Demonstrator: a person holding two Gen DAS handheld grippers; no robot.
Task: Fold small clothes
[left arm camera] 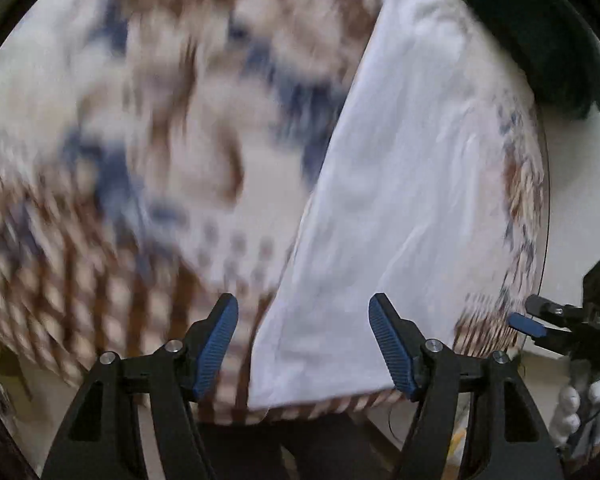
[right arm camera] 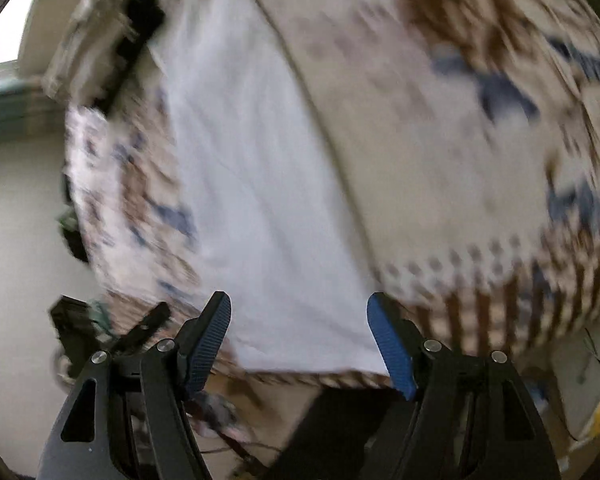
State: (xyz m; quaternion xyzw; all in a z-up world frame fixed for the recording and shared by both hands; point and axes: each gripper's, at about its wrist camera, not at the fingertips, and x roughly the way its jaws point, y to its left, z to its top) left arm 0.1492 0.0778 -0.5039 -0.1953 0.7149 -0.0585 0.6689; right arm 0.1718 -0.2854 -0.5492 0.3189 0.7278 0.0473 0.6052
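Note:
A white garment (left arm camera: 400, 200) lies spread flat on a round table covered by a brown, blue and cream patterned cloth (left arm camera: 140, 160). Its near hem reaches the table's front edge. My left gripper (left arm camera: 304, 340) hovers above that hem, jaws open, nothing between the blue pads. In the right wrist view the same white garment (right arm camera: 260, 200) runs away from me. My right gripper (right arm camera: 300, 340) is over its near hem, also open and empty. Both views are blurred by motion. The right gripper (left arm camera: 528, 326) shows at the edge of the left wrist view, held by a white-gloved hand (left arm camera: 580, 404).
A dark garment (left arm camera: 540, 40) lies at the far right of the table, and shows as a dark heap (right arm camera: 140, 20) at the far left in the right wrist view. The patterned cloth (right arm camera: 460, 120) covers the rest. Pale floor (right arm camera: 20, 220) lies beyond the table's edge.

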